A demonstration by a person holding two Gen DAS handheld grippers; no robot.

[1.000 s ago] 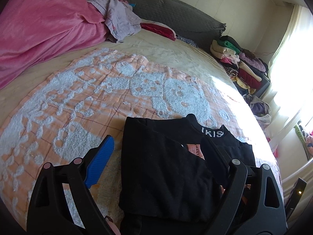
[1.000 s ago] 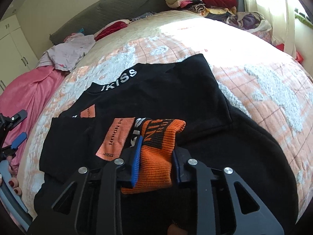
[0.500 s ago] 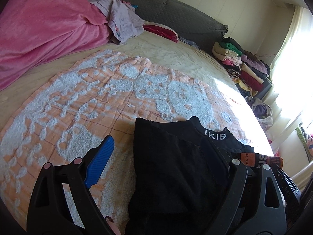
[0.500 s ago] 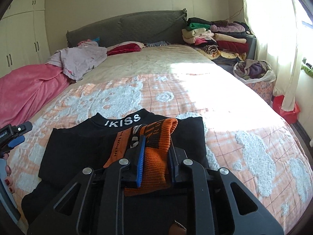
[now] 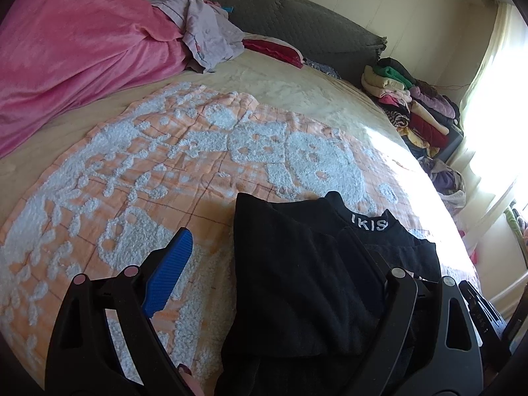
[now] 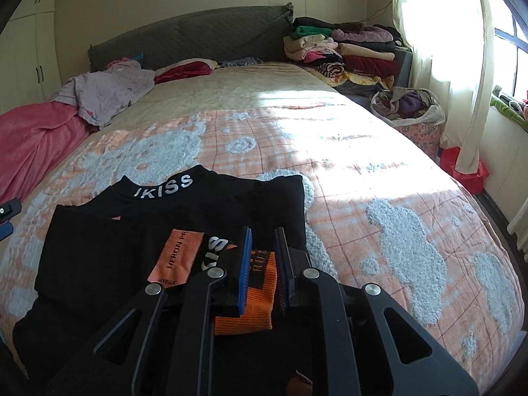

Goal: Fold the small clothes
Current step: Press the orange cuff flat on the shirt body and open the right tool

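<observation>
A black top (image 6: 184, 217) with a white "IKISS" collar lies flat on the orange and white blanket (image 6: 379, 178); the left wrist view shows the same black top (image 5: 297, 280). One sleeve is folded across its front, its orange cuff (image 6: 244, 316) lying beside an orange label (image 6: 178, 257). My right gripper (image 6: 262, 234) hovers just over the cuff. Its jaws are closing to a narrow gap, and the cuff lies under them, not pinched. My left gripper (image 5: 264, 234) stands wide open over the top's left edge, blue pad (image 5: 168, 274) over the blanket.
A pink blanket (image 5: 76, 49) and a lilac garment (image 5: 211, 39) are heaped at the head of the bed on the left. Folded clothes (image 6: 346, 49) are stacked past the bed's far right corner, with a basket of laundry (image 6: 409, 112) below them.
The right gripper had the orange cuff pinched and carried the sleeve across the top. Now the cuff lies on the black fabric and the gripper has drawn back off it. The left gripper has not moved.
</observation>
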